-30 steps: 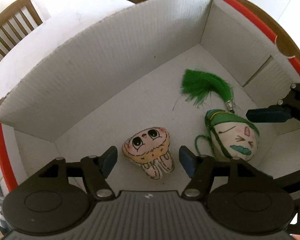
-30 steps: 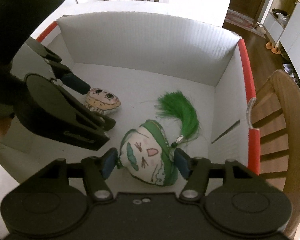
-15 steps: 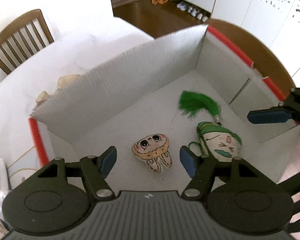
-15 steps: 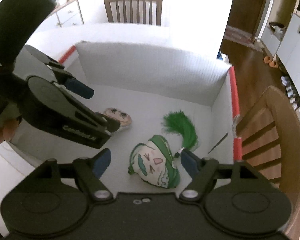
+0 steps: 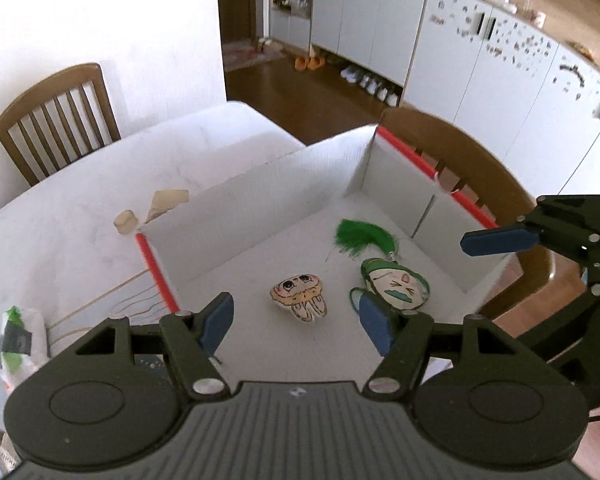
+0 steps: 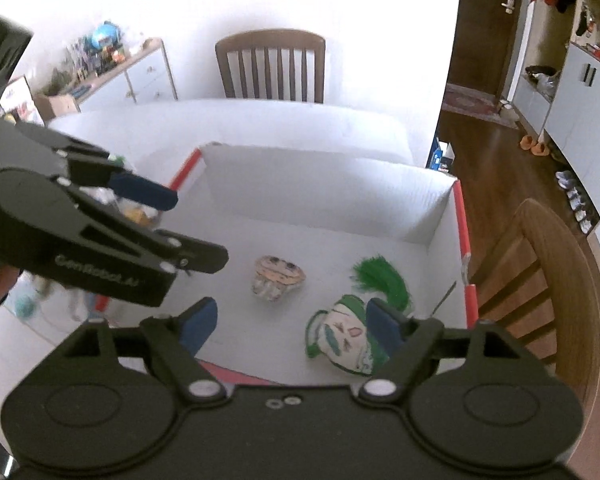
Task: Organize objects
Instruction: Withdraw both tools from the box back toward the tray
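A white cardboard box (image 5: 260,196) with red-edged rims stands on the white table (image 5: 80,200). Inside it lie a tan cartoon-face plush (image 5: 298,295), also seen from the right wrist (image 6: 276,278), and a green-and-white face plush (image 5: 398,284) with a green tassel (image 5: 362,236); the right wrist view shows them too (image 6: 346,338). My left gripper (image 5: 296,322) is open and empty, held above the box's near edge. My right gripper (image 6: 290,324) is open and empty, above the box's other side.
Two small beige pieces (image 5: 152,210) lie on the table behind the box. A green-and-white packet (image 5: 18,340) lies at the left. Wooden chairs (image 5: 56,116) stand at the table's far side and right (image 6: 548,280). Cabinets line the room behind.
Both grippers have risen up and back out of the box, open and empty. The two plush toys stay on the box floor.
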Available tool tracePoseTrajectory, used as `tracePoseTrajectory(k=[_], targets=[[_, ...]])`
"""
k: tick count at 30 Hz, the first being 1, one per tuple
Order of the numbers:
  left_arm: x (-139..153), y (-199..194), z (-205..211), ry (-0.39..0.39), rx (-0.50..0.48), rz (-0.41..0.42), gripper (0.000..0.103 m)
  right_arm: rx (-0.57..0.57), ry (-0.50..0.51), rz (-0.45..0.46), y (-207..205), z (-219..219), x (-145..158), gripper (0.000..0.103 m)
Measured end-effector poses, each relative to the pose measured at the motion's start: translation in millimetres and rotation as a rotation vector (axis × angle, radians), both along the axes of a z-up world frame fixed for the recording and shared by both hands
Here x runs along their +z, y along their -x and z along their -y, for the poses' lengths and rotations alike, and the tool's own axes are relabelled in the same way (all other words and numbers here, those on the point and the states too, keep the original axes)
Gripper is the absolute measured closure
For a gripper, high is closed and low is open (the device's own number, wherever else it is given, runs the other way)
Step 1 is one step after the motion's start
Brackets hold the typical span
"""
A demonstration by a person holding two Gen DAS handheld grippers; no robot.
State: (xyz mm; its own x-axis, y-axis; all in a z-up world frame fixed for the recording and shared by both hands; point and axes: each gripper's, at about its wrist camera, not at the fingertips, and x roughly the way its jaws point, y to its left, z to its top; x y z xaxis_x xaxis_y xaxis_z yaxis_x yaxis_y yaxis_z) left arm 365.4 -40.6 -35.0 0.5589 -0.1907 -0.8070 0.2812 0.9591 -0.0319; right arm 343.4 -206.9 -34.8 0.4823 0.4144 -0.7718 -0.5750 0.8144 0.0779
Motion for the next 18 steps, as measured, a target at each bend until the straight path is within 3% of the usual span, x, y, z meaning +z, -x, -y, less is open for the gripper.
tracePoseTrajectory(k=[7,11,18], targets=[[16.0,33.8,-26.3,0.037,-0.008,0.075,0.034,-0.008,-0.044,0.059,32.1,-14.4,17.2,0.015],[27.1,55.4,-50.2,0.055,0.013,0.117,0.027,-0.007,-0.064,0.083,49.6,-29.7,23.9,0.014],[32.6,87.0,-91.2,0.067,0.031,0.147,0.027,-0.032,-0.101,0.105,73.3,-60.5,28.1,0.010]])
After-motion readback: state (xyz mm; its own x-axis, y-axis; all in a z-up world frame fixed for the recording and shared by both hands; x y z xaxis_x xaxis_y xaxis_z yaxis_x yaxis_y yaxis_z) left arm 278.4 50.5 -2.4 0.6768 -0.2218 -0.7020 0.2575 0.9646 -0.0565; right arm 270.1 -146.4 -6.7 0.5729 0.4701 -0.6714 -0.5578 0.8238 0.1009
